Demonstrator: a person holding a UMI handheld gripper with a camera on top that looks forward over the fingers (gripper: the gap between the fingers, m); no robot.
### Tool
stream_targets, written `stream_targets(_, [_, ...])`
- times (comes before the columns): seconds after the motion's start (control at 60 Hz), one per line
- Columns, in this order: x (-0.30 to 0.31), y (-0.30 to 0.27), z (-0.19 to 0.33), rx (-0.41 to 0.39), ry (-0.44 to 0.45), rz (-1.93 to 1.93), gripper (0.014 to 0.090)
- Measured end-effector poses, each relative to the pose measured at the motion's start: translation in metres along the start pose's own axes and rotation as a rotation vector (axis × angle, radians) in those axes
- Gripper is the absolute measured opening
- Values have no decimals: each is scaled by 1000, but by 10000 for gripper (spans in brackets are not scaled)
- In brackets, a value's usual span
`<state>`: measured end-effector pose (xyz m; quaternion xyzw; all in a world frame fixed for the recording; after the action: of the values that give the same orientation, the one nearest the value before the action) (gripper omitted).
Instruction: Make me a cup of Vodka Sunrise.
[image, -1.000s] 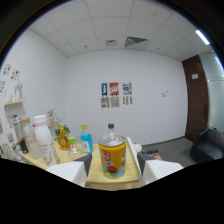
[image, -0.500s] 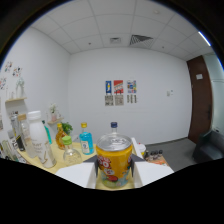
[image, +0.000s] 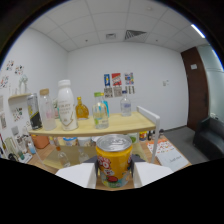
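i see my gripper clamped on a glossy yellow cylindrical can, with a light wooden shelf of bottles beyond.

Wooden shelf w/ white frame carries, L to R: dark can, clear bottle, white bottle, amber bottle, blue-label bottle, small water bottle. Lower tier holds more items, unclear.

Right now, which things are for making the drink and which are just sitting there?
For the drink:
- yellow can, held between the jaws of the gripper
- bottles on the wooden shelf, maybe: white bottle, amber bottle, clear bottle

Just sitting there:
- posters on the wall
- brown door
- dark chair
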<state>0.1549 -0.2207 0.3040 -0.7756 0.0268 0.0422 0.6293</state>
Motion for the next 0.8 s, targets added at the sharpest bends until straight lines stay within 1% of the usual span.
stream_targets(0.05, [-4, 37, 2, -54, 9, 27, 510])
stream_targets(0.117, [-10, 75, 6, -105, 23, 53, 511])
stream_targets(0.267, [-16, 121, 17, -163, 61, -47, 512])
stream_targets(0.367, [-14, 126, 23, -167, 97, -205, 510])
stream_targets(0.483, [-11, 120, 26, -161, 144, -485, 510])
stream_targets(0.583, [-12, 116, 28, -164, 164, -768, 509])
stream_targets(0.8, [-24, 103, 33, -130, 180, -1382, 508])
